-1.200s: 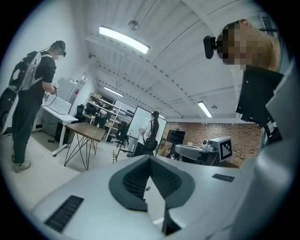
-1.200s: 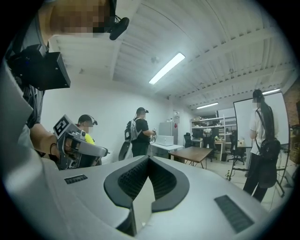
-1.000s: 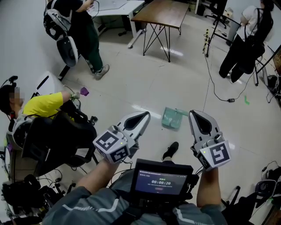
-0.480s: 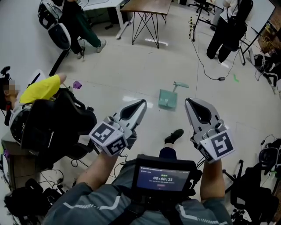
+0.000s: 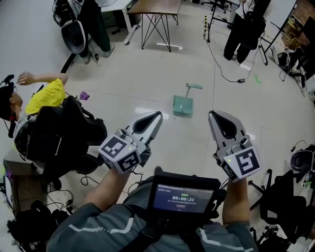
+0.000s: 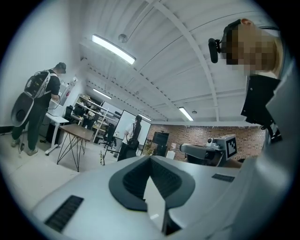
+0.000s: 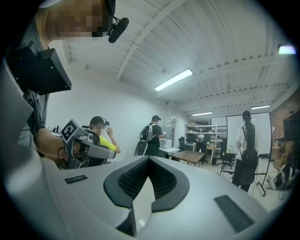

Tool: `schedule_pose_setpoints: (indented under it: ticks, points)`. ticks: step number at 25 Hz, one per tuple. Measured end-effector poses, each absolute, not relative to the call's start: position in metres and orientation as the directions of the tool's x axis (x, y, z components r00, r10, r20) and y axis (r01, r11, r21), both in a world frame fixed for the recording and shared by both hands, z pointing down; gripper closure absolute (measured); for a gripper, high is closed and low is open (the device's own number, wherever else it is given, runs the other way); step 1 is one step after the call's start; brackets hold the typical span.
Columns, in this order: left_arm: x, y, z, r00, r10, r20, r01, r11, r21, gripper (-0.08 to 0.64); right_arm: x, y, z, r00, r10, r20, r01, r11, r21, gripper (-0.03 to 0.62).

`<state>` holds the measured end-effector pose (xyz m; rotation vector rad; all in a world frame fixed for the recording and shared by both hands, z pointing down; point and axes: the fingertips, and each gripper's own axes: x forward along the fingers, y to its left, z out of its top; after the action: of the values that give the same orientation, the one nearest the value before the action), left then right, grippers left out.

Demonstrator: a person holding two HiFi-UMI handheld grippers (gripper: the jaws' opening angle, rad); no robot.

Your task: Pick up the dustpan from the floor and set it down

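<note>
A pale green dustpan [image 5: 182,106] lies flat on the light floor in the head view, its handle [image 5: 192,86] pointing away from me. Both grippers are held level in front of my chest, well short of the dustpan and high above the floor. My left gripper [image 5: 157,115] is to the dustpan's lower left, jaws shut with nothing in them. My right gripper [image 5: 213,115] is to its lower right, also shut and empty. In the left gripper view the jaws [image 6: 151,157] meet at the tip; the right gripper view shows the same [image 7: 149,157]. Neither gripper view shows the dustpan.
A seated person in a yellow shirt [image 5: 47,95] and a black chair with bags [image 5: 64,140] are at the left. A wooden table on thin legs [image 5: 155,7] and standing people [image 5: 243,24] are at the back. A cable [image 5: 221,71] runs over the floor beyond the dustpan.
The dustpan has shifted up and slightly left in the head view and looks smaller. The shoe that showed below it is out of sight. Both grippers stay shut in the same pose.
</note>
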<state>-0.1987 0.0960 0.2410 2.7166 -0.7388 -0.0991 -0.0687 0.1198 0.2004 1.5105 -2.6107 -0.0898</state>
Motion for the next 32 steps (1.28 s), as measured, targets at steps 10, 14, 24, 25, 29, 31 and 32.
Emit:
schedule_pose_setpoints:
  ticks: [10,14,24,25,29,31,32]
  points:
    - [-0.100,0.178,0.239,0.835,-0.550,0.012,-0.518,-0.779,0.352,0.543,0.025,0.218,0.198,-0.539,-0.839,0.079,-0.833,0.544,0.100,0.569]
    - [-0.054,0.219,0.241,0.831,-0.556,0.024,-0.531,-0.780,0.331,0.543,0.074,0.257,0.203,-0.543,-0.837,0.057,-0.836,0.546,0.058,0.569]
    - [-0.014,0.318,0.234,0.795,-0.605,0.047,-0.592,-0.756,0.280,0.543,0.139,0.343,0.205,-0.559,-0.828,0.036,-0.829,0.560,0.005,0.571]
    - [-0.019,0.322,0.230,0.795,-0.605,0.048,-0.593,-0.757,0.273,0.543,0.134,0.348,0.203,-0.560,-0.828,0.033,-0.829,0.560,-0.004,0.571]
    - [-0.063,0.331,0.218,0.794,-0.607,0.036,-0.594,-0.761,0.262,0.543,0.095,0.363,0.190,-0.548,-0.836,0.018,-0.836,0.548,-0.028,0.572]
    - [-0.090,0.330,0.211,0.787,-0.617,0.019,-0.599,-0.757,0.260,0.543,0.078,0.366,0.181,-0.519,-0.855,0.005,-0.855,0.519,-0.018,0.572]
    - [-0.104,0.331,0.209,0.788,-0.616,0.015,-0.598,-0.758,0.261,0.543,0.069,0.368,0.177,-0.502,-0.865,-0.003,-0.865,0.502,-0.017,0.572]
